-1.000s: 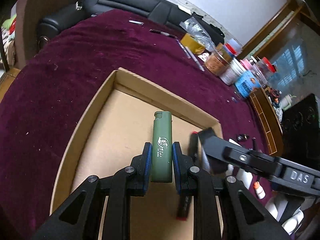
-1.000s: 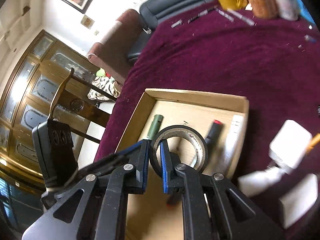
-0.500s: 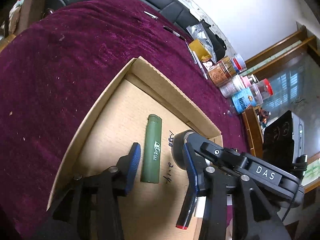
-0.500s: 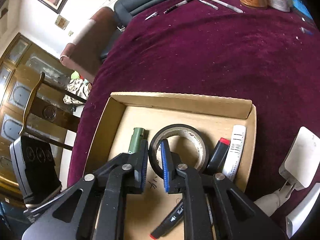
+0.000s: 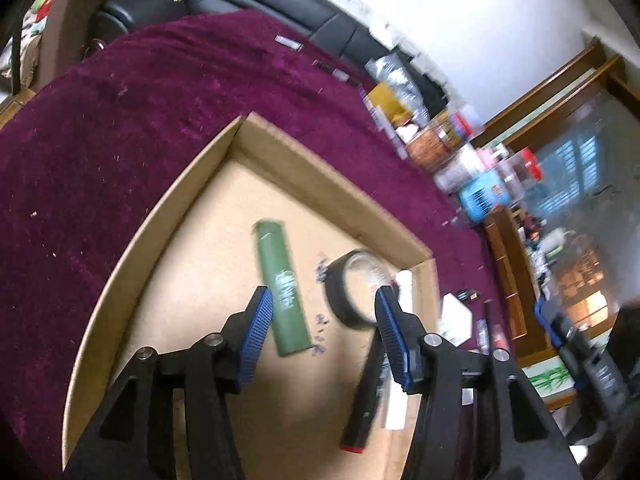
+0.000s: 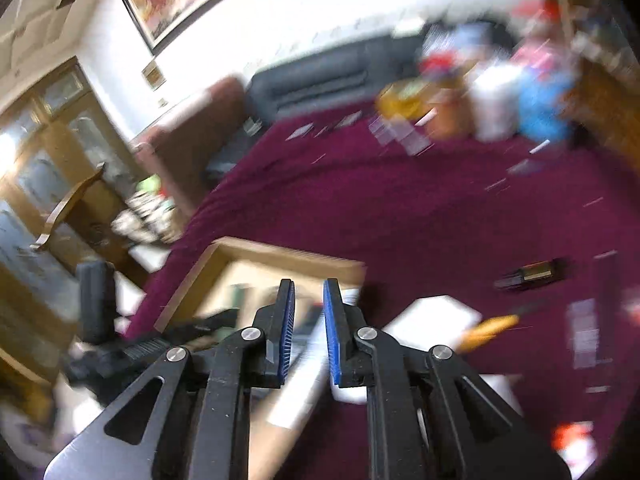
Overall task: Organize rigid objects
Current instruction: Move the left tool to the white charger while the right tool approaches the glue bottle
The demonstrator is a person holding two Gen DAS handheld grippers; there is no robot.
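A shallow cardboard tray [image 5: 132, 252] lies on the maroon tablecloth. In it lie a green lighter [image 5: 282, 286], a black tape roll [image 5: 354, 294], a black marker with a red cap [image 5: 366, 400] and a white tube [image 5: 404, 288]. My left gripper [image 5: 322, 332] is open and empty, above the lighter and the tape roll. My right gripper [image 6: 308, 320] is slightly open and empty, lifted over the tray's right edge [image 6: 280, 258]. The right wrist view is blurred by motion.
Jars, a blue packet and a yellow tape roll [image 5: 460, 152] crowd the far right of the table. Pens [image 5: 332, 70] lie near the far edge. A white box [image 6: 432, 318], a small dark object [image 6: 532, 274] and an orange-tipped item [image 6: 488, 326] lie right of the tray.
My left gripper let go of the lighter, which now lies in the tray, and opened wide. My right gripper released the tape roll into the tray and pulled up and to the right.
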